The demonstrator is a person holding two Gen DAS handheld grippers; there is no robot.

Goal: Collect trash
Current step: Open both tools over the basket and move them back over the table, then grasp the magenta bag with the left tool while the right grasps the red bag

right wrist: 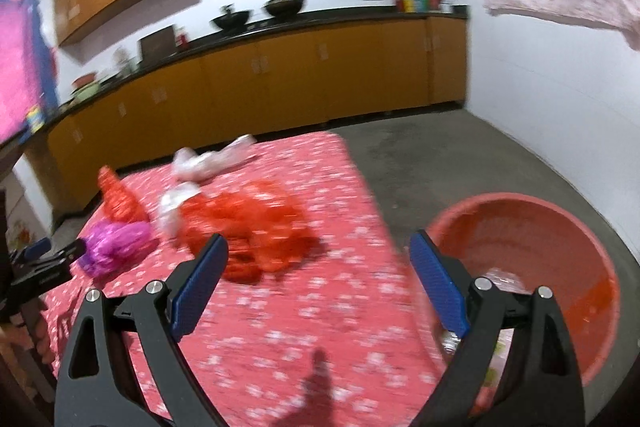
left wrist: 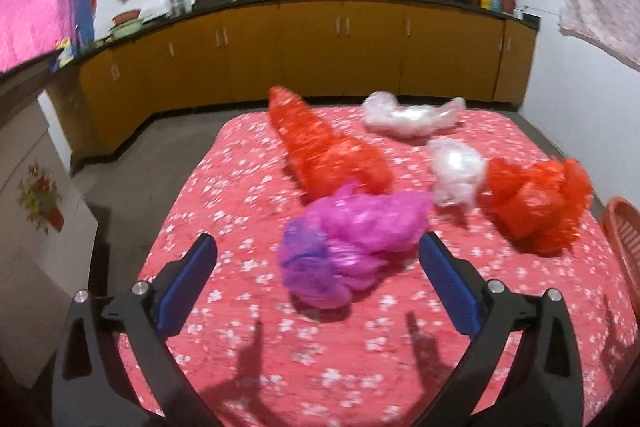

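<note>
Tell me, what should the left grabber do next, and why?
Probably ease the left gripper forward and close on the crumpled pink plastic bag. Its jaws are open and empty, and that bag lies on the floral cloth right ahead between the fingers, nearer than the red and white bags. The red tub waits beside the table for it.

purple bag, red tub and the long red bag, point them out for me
purple bag (left wrist: pixel 352 247), left wrist view, on its crumpled middle
red tub (right wrist: pixel 560 227), right wrist view, on its bare inner wall
long red bag (left wrist: pixel 320 147), left wrist view, on the middle of its length
</note>
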